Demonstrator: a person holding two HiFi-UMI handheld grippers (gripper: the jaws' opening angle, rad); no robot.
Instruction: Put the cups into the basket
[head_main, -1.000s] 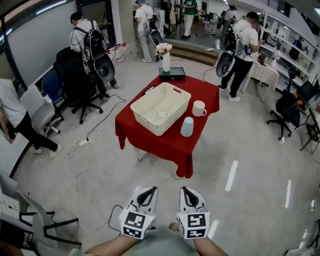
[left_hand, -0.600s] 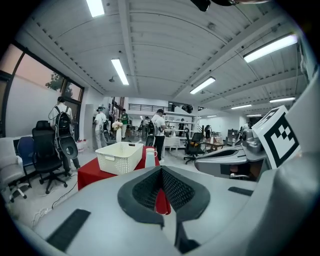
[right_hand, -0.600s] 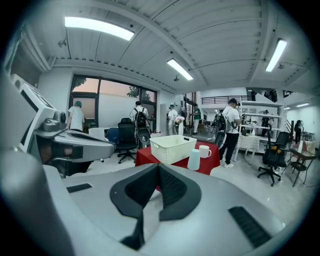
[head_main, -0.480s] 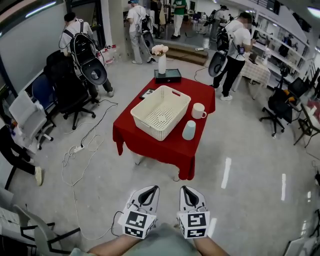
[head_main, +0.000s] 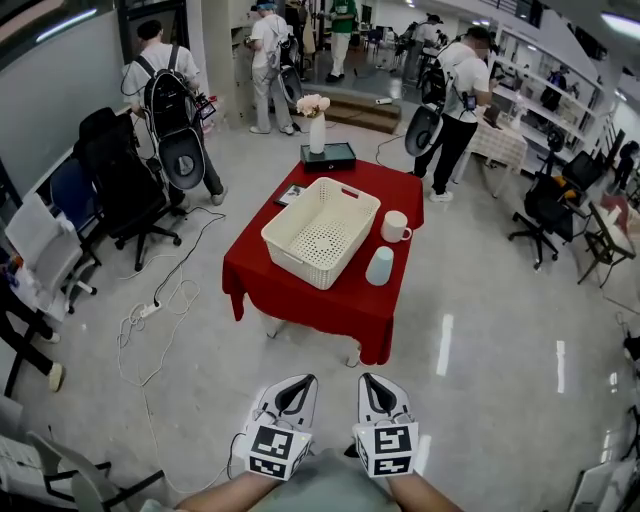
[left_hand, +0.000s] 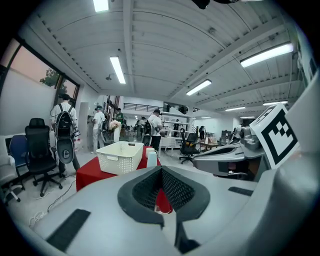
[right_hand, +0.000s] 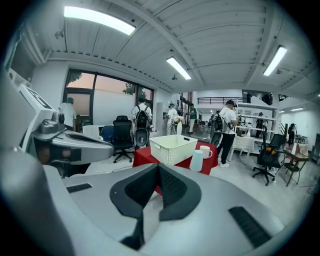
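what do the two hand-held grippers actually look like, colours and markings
Both match: the left hand-held gripper and right hand-held gripper have smooth pale grey shells tapering to a point, with black mesh-textured pads lining the jaws. Each carries a white cube printed with black square markers at its rear. No cables show on them.

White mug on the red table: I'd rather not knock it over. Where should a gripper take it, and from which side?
Probably the rim, from above, one jaw inside. The white mug stands upright, handle turned away from the basket; the pale blue cup stands just in front, crowding a level approach.
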